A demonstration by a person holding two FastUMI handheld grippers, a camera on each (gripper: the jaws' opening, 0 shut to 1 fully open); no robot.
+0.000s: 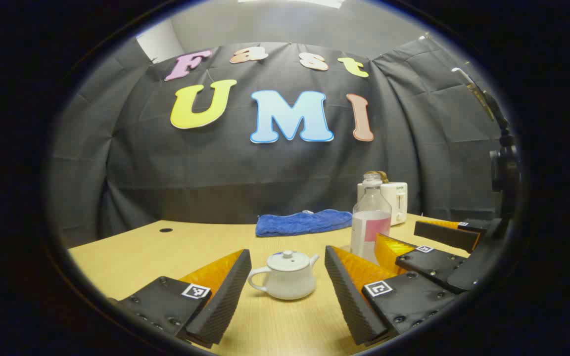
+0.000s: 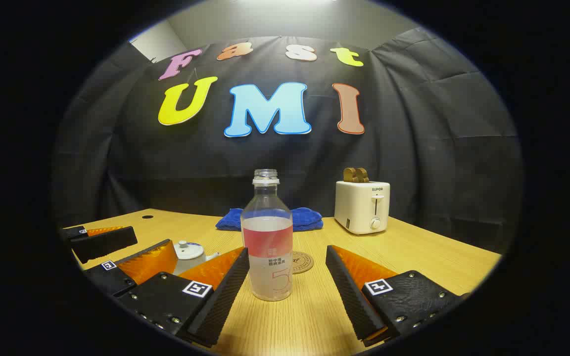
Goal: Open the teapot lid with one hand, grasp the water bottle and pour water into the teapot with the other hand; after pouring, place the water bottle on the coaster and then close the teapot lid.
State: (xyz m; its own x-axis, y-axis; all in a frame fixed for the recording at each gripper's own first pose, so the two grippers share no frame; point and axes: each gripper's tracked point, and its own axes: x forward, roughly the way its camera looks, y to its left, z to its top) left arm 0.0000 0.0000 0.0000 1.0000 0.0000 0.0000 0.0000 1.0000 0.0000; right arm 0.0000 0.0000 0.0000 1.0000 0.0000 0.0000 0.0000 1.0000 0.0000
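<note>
Lidded teapot [image 1: 285,275] framed between spread left gripper [image 1: 285,291] fingers, half-full uncapped water bottle [image 2: 267,237] between spread right gripper [image 2: 287,291] fingers, both untouched

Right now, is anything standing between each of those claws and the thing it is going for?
Nothing visible is. The left gripper is open with bare table up to the teapot, whose lid is on. The right gripper is open around the water bottle, not touching. The coaster lies just behind the bottle.
</note>
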